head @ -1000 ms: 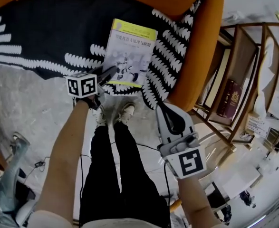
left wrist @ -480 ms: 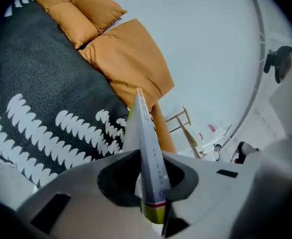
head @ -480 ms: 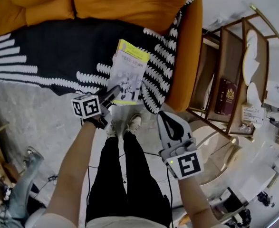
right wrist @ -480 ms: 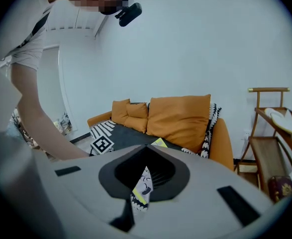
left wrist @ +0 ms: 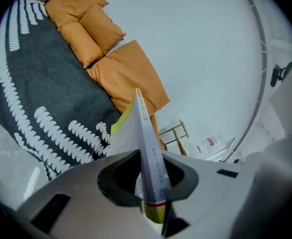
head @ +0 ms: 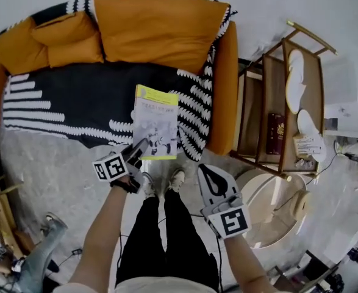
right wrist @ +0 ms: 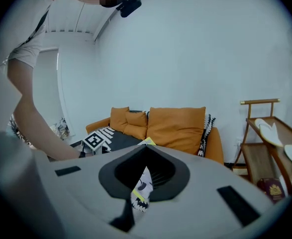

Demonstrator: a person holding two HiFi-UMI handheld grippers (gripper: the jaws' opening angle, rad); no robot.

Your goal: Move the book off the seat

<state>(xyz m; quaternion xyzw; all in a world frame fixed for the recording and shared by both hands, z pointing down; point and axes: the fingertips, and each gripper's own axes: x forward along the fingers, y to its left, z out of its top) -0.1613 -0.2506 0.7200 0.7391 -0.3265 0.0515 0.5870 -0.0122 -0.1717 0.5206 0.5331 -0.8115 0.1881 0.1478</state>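
Book (head: 156,122) now lifted from the sofa (head: 154,29) seat, pinched by left gripper (head: 140,147), right gripper (head: 204,170) pressed together, empty

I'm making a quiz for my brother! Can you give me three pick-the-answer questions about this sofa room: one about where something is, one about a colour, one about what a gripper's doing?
1. Where is the wooden shelf?
A) right of the sofa
B) left of the sofa
C) on the sofa

2. What colour are the cushions?
A) blue
B) orange
C) green

3. What are the left gripper's jaws doing?
A) open and empty
B) shut on the book
C) shut on a cushion

Answers: 1 A, it stands beyond the sofa's right-hand arm. 2 B, every cushion is orange. 3 B, the book's spine sits clamped between the jaws.
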